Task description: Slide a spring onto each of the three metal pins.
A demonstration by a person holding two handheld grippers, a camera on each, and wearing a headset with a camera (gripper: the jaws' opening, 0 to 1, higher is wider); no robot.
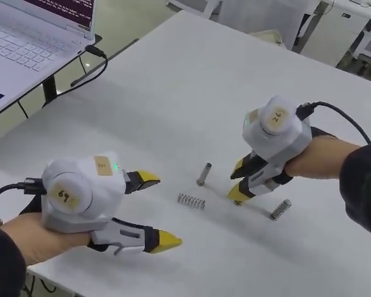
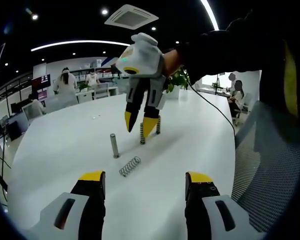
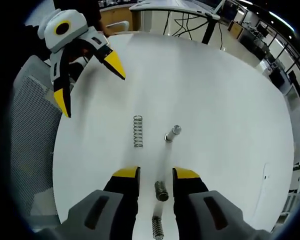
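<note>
Nearest, our left gripper (image 1: 161, 210) hangs empty, jaws wide. Beyond, the loose spring (image 1: 191, 201) lies flat on the tabletop (image 1: 173, 93) beside the bare upright pin (image 1: 204, 174); we should pinch it mid-coil and lower it square over the tip. On our right gripper (image 3: 156, 173), narrow jaws straddle an upright spring (image 3: 161, 190); any pin inside is hidden.

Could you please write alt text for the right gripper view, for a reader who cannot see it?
The right gripper holds its yellow-tipped jaws apart around an upright spring on a white table. Ahead are a bare metal pin, standing, and beside it a loose spring lying flat; the left gripper, open, hangs beyond them.
</note>
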